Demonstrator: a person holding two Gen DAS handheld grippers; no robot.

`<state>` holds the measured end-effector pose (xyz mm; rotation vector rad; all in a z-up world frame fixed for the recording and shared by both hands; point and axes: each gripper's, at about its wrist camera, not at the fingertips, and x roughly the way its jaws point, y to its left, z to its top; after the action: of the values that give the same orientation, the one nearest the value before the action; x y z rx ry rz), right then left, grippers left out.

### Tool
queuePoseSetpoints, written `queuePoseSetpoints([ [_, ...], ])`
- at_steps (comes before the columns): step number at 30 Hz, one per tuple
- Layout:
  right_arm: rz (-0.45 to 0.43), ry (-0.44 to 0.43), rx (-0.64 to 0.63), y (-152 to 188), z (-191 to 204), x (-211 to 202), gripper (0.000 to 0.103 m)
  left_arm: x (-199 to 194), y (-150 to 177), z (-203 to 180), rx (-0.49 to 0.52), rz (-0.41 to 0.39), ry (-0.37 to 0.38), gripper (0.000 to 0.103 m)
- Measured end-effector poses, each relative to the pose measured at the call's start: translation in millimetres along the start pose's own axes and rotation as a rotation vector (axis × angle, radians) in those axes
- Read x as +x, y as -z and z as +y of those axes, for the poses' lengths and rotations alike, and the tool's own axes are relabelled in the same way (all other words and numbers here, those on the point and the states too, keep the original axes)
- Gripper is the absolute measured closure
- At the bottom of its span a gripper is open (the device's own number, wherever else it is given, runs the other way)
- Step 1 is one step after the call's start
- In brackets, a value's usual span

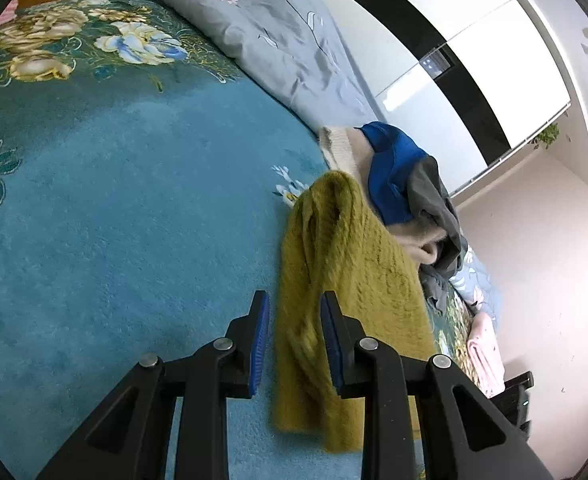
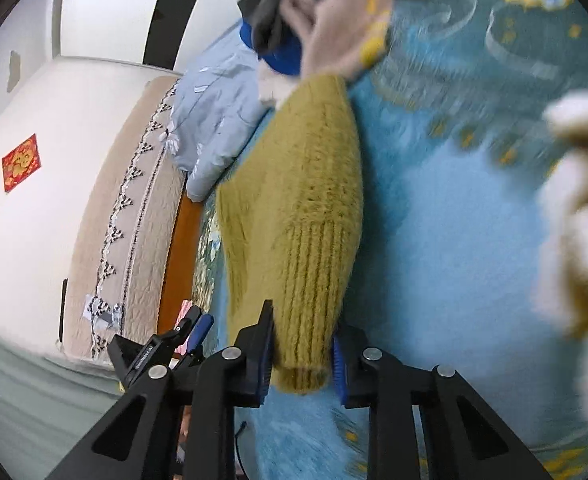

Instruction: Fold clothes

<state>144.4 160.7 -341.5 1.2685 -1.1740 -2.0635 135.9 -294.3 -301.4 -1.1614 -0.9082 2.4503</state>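
Note:
An olive-green knit sweater lies stretched on the blue floral bedspread. My left gripper straddles one end of it; the jaws stand apart with the knit between the blue pads. My right gripper straddles the ribbed cuff or hem of the same sweater, with its jaws a cuff-width apart and the pads touching the knit. The right wrist view is motion-blurred.
A pile of clothes in blue, grey and beige lies beyond the sweater. A folded grey-blue floral quilt lies along the far side. The other gripper shows low left. A wall and wardrobe stand beyond the bed.

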Motion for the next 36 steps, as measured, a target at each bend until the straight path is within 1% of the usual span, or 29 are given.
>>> queuePoseSetpoints([
  [4, 0.024, 0.047, -0.039, -36.6, -16.2, -49.0, 0.077, 6.1, 0.8, -5.3, 0.016, 0.014, 0.011, 0.076],
  [6, 0.025, 0.082, -0.041, -52.3, -26.8, -76.7, 0.077, 14.5, 2.4, -10.7, 0.024, 0.036, 0.025, 0.076],
  [8, 0.042, 0.099, -0.039, -68.9, -39.1, -99.0, 0.077, 26.0, 4.5, -19.3, 0.036, 0.063, 0.043, 0.076],
  [11, 0.044, 0.138, -0.042, -91.0, -55.2, -123.8, 0.077, 43.6, 7.3, -34.6, 0.059, 0.109, 0.067, 0.074],
  [13, 0.047, 0.144, -0.037, -105.9, -66.8, -135.2, 0.077, 58.4, 8.1, -48.2, 0.076, 0.147, 0.089, 0.068],
  [14, 0.050, 0.145, -0.033, -111.3, -71.9, -139.5, 0.077, 66.8, 8.0, -55.1, 0.079, 0.167, 0.108, 0.063],
  [16, 0.055, 0.161, -0.030, -117.5, -81.3, -143.5, 0.077, 85.9, 7.5, -65.8, 0.059, 0.208, 0.146, 0.057],
  [17, 0.057, 0.165, -0.024, -118.6, -87.1, -145.7, 0.077, 96.0, 7.2, -70.6, 0.044, 0.229, 0.166, 0.052],
  [18, 0.059, 0.170, -0.018, -118.6, -90.9, -145.6, 0.077, 106.5, 7.0, -74.1, 0.022, 0.251, 0.187, 0.050],
  [21, 0.058, 0.200, -0.014, -114.0, -98.4, -146.4, 0.073, 137.6, 8.7, -77.2, -0.062, 0.329, 0.247, 0.046],
  [24, 0.033, 0.218, -0.009, -109.3, -101.5, -155.1, 0.068, 158.7, 11.6, -80.4, -0.117, 0.404, 0.289, 0.042],
  [25, 0.016, 0.228, -0.005, -107.5, -102.2, -160.4, 0.063, 163.9, 12.5, -83.0, -0.120, 0.424, 0.300, 0.042],
  [26, -0.006, 0.243, -0.001, -105.9, -102.8, -166.9, 0.060, 166.4, 13.4, -87.1, -0.104, 0.439, 0.305, 0.041],
  [30, -0.089, 0.270, -0.001, -94.0, -102.2, -195.0, 0.060, 174.9, 18.3, -99.6, -0.040, 0.502, 0.317, 0.036],
  [34, -0.101, 0.285, -0.022, -77.5, -98.8, -207.2, 0.060, 184.4, 26.4, -99.9, -0.018, 0.573, 0.294, 0.032],
  [36, -0.106, 0.293, -0.034, -69.5, -96.4, -210.4, 0.060, 187.0, 28.2, -96.9, -0.036, 0.598, 0.297, 0.032],
])
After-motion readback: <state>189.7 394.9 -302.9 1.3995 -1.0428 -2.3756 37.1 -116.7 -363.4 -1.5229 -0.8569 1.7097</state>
